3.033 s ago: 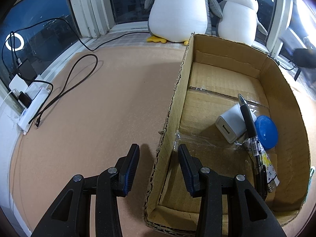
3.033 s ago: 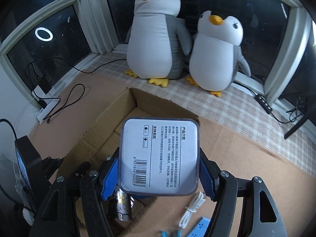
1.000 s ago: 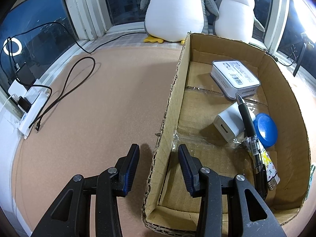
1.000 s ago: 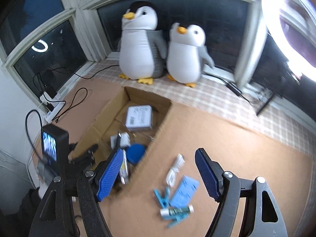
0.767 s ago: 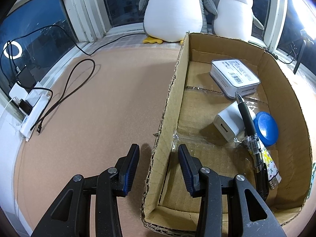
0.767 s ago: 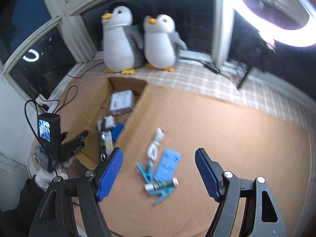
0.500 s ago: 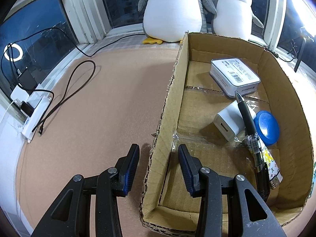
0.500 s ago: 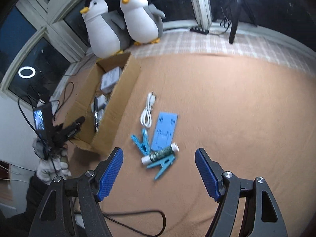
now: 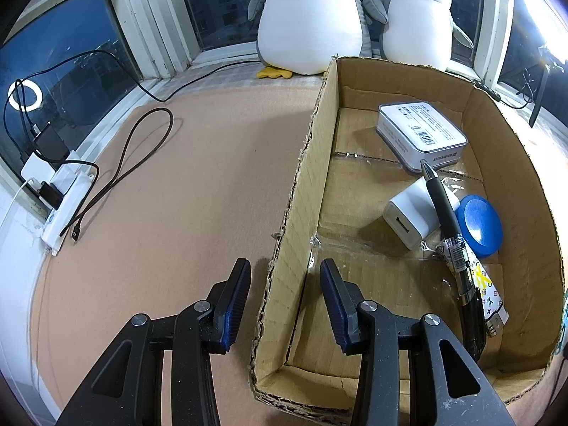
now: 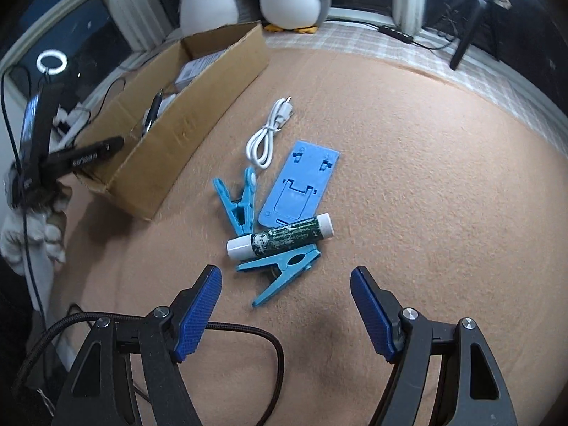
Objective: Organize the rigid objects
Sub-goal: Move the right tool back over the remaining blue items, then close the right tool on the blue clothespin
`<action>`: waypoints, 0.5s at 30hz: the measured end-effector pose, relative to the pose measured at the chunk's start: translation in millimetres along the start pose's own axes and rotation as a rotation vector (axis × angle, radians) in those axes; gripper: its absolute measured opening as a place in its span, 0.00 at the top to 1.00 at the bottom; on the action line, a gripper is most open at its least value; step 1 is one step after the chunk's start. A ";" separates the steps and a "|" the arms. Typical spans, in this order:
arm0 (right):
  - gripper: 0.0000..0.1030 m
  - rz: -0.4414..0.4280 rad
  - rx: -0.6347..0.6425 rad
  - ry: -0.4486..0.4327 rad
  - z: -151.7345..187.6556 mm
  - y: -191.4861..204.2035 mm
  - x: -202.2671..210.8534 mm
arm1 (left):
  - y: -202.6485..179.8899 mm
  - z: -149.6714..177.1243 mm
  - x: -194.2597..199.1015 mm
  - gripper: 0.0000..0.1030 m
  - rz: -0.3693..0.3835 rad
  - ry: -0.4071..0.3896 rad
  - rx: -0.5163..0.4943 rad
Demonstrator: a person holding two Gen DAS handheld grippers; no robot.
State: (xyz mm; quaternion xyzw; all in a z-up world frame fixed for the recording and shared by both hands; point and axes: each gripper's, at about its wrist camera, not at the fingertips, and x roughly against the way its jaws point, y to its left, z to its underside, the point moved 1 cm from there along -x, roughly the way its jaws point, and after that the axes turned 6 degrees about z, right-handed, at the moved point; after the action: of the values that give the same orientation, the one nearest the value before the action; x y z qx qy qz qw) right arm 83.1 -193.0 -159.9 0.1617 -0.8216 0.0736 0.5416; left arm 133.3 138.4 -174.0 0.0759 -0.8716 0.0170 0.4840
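While the left gripper (image 9: 284, 264) holds its blue-padded fingers (image 9: 234, 301) apart, the left wall of the open brown cardboard box (image 9: 301, 191) stands in the gap, touching neither pad.

Inside the box:
- white charger cube (image 9: 408, 220), with a black pen (image 9: 443, 209) lying across it
- round blue lid (image 9: 479, 220), just beside the charger cube
- flat white carton with a barcode label (image 9: 422, 131), at the far end

The right gripper (image 10: 285, 271) is wide open and empty above the tan felt counter (image 10: 426, 195).

Ahead of its fingers, a loose cluster lies outside the box:
- blue plastic clothespin (image 10: 284, 269), nearest
- green-labelled white tube (image 10: 284, 236), resting on that clothespin
- second blue clothespin (image 10: 238, 202)
- flat blue plastic stand (image 10: 298, 188)
- coiled white cable (image 10: 266, 138), farthest

The box lies to their left.
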 end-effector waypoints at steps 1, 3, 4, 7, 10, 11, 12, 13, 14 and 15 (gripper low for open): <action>0.30 0.004 0.024 0.002 -0.6 2.3 -1.9 | 0.0 0.0 0.0 0.57 0.000 0.000 0.001; 0.31 0.018 0.068 0.009 -1.0 6.5 -6.6 | 0.2 0.4 0.5 0.57 0.001 0.000 0.003; 0.31 0.025 0.083 0.012 -1.4 7.8 -8.2 | 0.4 0.6 0.7 0.57 0.001 0.000 0.004; 0.30 0.018 0.107 0.024 -3.1 10.9 -12.0 | 0.5 1.4 1.2 0.57 0.003 0.000 0.007; 0.31 0.035 0.122 0.033 -5.0 12.0 -17.5 | 0.7 1.9 1.7 0.57 0.004 0.000 0.011; 0.31 0.035 0.125 0.036 -5.1 12.2 -19.2 | 0.6 1.4 1.3 0.57 0.003 0.000 0.010; 0.31 0.035 0.127 0.036 -5.2 11.7 -20.3 | 0.8 1.5 1.4 0.57 0.004 0.000 0.011; 0.32 0.037 0.132 0.036 -5.1 11.6 -21.2 | 0.8 1.5 1.5 0.57 0.005 0.000 0.012; 0.33 0.041 0.138 0.033 -5.3 12.6 -21.6 | 0.4 1.1 1.4 0.57 0.004 0.001 0.012; 0.34 0.046 0.148 0.032 -5.2 13.5 -21.8 | 0.4 1.1 1.4 0.57 0.004 0.001 0.011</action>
State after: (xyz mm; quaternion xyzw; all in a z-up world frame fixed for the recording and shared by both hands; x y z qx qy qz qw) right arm 90.8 -174.8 -177.0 0.1810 -0.8086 0.1491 0.5396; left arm 131.6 138.6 -173.4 0.0771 -0.8714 0.0229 0.4839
